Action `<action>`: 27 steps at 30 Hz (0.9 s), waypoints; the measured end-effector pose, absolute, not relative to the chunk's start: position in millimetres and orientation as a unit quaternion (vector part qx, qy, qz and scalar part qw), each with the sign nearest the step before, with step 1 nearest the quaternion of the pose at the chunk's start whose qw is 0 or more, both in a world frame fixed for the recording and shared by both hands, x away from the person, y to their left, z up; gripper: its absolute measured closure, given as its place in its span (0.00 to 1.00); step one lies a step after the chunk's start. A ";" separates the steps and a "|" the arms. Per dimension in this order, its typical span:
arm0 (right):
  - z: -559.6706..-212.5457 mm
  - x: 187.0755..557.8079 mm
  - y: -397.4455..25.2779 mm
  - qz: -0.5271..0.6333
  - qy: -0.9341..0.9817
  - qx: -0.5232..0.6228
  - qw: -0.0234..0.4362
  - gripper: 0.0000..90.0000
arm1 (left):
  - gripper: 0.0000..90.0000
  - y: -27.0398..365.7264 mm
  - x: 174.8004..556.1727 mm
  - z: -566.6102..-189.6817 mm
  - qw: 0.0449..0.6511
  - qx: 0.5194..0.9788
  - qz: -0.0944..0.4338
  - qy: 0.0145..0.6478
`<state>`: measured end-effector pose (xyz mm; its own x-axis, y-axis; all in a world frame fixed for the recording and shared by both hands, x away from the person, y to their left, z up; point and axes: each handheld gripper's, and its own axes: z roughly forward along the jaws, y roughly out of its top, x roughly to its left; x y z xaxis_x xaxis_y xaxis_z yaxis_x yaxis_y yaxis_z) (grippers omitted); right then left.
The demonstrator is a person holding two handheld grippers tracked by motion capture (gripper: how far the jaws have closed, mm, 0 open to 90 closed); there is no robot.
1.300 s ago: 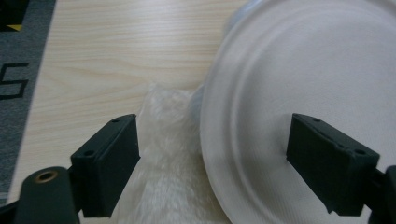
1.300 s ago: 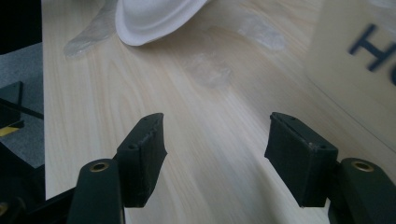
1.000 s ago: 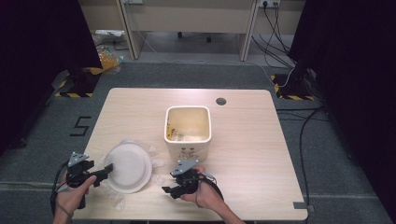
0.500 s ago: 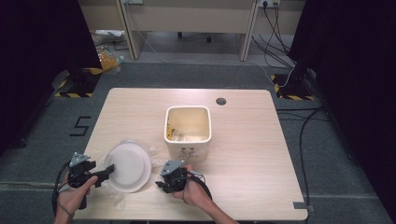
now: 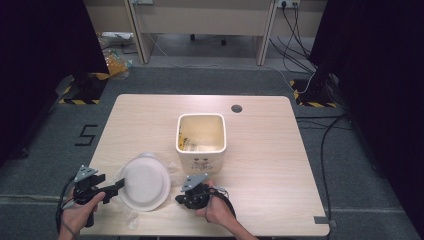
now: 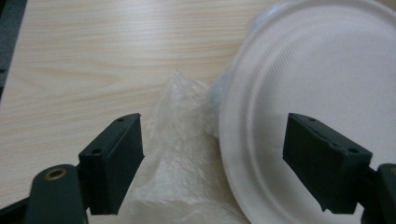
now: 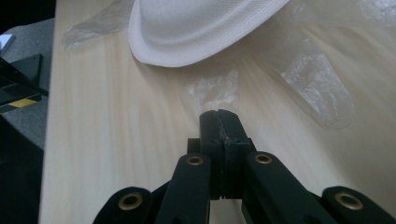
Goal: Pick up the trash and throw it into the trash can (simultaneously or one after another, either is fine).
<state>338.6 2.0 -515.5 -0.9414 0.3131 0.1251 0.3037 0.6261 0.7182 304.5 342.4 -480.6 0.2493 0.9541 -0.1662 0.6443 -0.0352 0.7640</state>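
Plate (image 5: 144, 181) is staying put while right tongs (image 5: 181, 199), clenched empty, are sliding closer; left tongs (image 5: 120, 184), released, are straddling its rim.

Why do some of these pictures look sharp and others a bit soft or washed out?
High view: even overhead light on the table, dark surroundings, everything slightly soft. Left gripper view: the white plate is bright and nearly washed out, its near rim blurred. Right gripper view: the shut jaws look sharp, the clear plastic film catches glare.
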 end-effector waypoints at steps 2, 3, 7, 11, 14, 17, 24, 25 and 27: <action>-515.6 329.6 -18.7 0.399 0.900 0.176 -0.001 1.00 | 0.22 330.7 301.4 -478.7 0.395 0.703 0.189 0.560; -514.9 327.0 -25.7 0.397 0.900 0.178 0.000 1.00 | 0.22 330.7 301.4 -478.7 0.395 0.703 0.189 0.560; -513.2 320.3 -55.7 0.399 0.896 0.196 0.003 1.00 | 0.22 310.6 296.1 -474.0 0.400 0.723 0.186 0.532; -515.0 318.3 -79.1 0.401 0.891 0.211 0.006 1.00 | 0.22 288.5 290.7 -473.4 0.411 0.734 0.174 0.512; -516.0 316.9 -108.0 0.408 0.882 0.237 0.006 1.00 | 0.22 262.4 286.0 -476.9 0.410 0.753 0.166 0.488; -515.2 314.7 -127.2 0.406 0.879 0.250 0.019 1.00 | 0.23 247.8 285.2 -478.9 0.405 0.765 0.161 0.474; -511.9 311.6 -171.9 0.408 0.866 0.283 0.051 1.00 | 0.23 198.7 285.2 -479.3 0.405 0.794 0.145 0.430; -511.2 310.6 -179.4 0.409 0.863 0.292 0.058 1.00 | 0.23 198.7 285.2 -479.3 0.405 0.794 0.145 0.430; -509.9 308.8 -194.6 0.415 0.854 0.306 0.067 1.00 | 0.23 185.9 285.5 -479.9 0.407 0.799 0.141 0.419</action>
